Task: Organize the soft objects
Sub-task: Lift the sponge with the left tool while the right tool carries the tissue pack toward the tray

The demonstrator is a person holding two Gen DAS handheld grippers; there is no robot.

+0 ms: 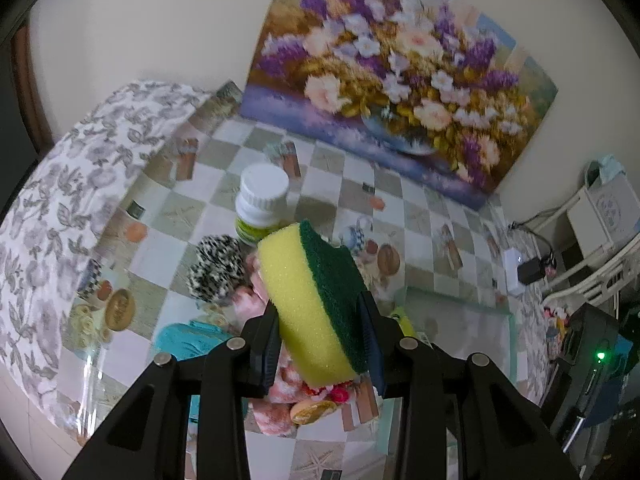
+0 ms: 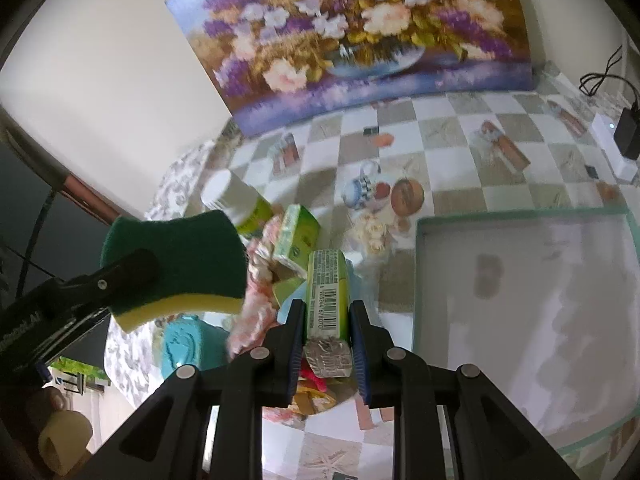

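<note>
A checkered oilcloth [image 1: 352, 196] covers the table, with a flower painting [image 1: 400, 92] leaning on the wall behind. From my left wrist, my left gripper [image 1: 320, 332] is clamped on the yellow-and-green sponge [image 1: 316, 300], lifted above a heap of pink cloth [image 1: 280, 400], a spotted scrunchie [image 1: 216, 268] and a white-capped bottle [image 1: 262, 204].

From my right wrist, my right gripper [image 2: 326, 316] pinches a green tissue pack [image 2: 326, 292] over the same heap. The glass tray [image 2: 420, 280] beside it looks empty, so I judge the sorting barely begun.
</note>
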